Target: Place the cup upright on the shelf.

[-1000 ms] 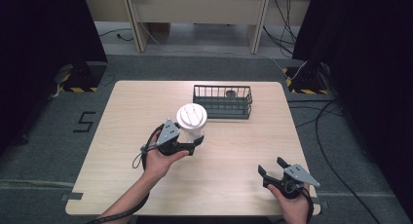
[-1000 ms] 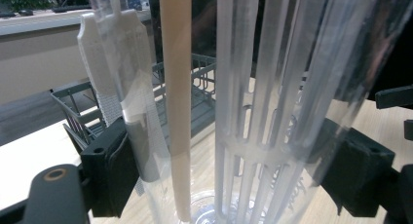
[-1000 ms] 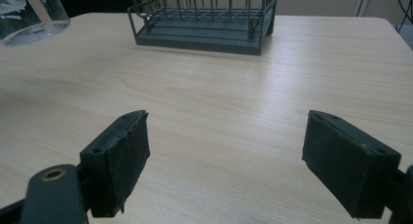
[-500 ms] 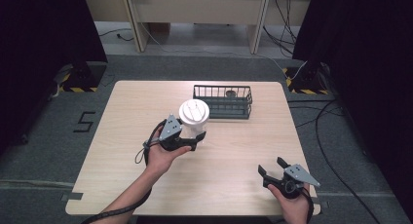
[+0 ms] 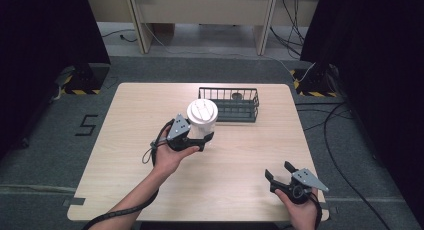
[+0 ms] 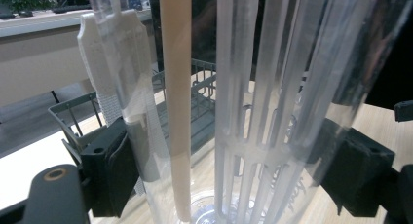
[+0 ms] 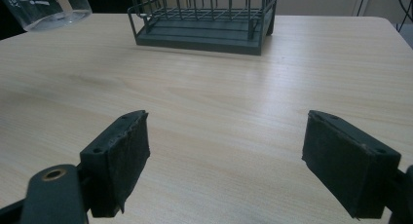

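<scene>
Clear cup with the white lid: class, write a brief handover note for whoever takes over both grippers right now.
Left gripper: shut on the clear cup, held off the table, just left of the wire basket.
Right gripper: open, holding nothing, near the table's front right corner.
Done: cup grasped and lifted.
Left: probably placing the cup, perhaps in the basket; the destination isn't evident yet.

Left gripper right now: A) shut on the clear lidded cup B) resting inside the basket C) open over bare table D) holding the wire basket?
A: the left gripper has its jaws pressed against both sides of the clear cup, short of the wire basket.
</scene>
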`<action>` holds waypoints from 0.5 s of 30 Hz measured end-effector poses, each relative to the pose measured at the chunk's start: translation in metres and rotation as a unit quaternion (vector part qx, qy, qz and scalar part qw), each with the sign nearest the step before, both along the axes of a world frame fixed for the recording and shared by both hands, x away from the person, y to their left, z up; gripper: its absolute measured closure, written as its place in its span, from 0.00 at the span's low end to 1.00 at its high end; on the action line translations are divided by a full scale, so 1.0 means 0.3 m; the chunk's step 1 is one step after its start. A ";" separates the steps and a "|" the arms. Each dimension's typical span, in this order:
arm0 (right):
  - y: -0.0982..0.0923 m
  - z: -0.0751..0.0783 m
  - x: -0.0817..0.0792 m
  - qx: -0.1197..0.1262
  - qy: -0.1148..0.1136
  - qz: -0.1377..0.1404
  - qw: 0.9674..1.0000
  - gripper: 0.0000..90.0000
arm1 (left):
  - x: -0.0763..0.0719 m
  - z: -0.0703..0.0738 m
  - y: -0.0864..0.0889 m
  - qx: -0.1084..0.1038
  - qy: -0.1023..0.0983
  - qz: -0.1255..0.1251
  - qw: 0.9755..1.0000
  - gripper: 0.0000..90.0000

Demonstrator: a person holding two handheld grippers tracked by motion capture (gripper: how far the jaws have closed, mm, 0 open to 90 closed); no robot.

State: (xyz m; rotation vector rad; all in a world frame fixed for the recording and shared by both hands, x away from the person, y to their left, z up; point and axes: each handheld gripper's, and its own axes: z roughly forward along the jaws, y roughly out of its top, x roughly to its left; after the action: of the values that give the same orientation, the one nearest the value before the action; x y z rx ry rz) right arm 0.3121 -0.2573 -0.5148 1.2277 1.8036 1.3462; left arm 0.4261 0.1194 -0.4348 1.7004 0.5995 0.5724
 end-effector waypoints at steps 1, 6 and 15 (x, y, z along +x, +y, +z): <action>0.000 0.000 0.000 0.000 0.000 0.000 1.000 0.20 | 0.002 0.002 -0.003 0.000 0.000 0.000 1.000 0.20; -0.001 0.000 0.000 0.002 -0.001 0.000 1.000 0.20 | 0.017 0.011 -0.019 0.002 -0.002 -0.002 1.000 0.20; -0.002 -0.001 0.001 0.004 -0.003 0.000 1.000 0.20 | 0.044 0.022 -0.039 0.006 -0.004 0.001 1.000 0.20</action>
State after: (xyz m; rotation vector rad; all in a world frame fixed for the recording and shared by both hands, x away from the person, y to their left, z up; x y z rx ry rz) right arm 0.3124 -0.2578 -0.5151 1.2273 1.7956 1.3568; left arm 0.4394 0.1078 -0.4282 1.7077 0.5943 0.5852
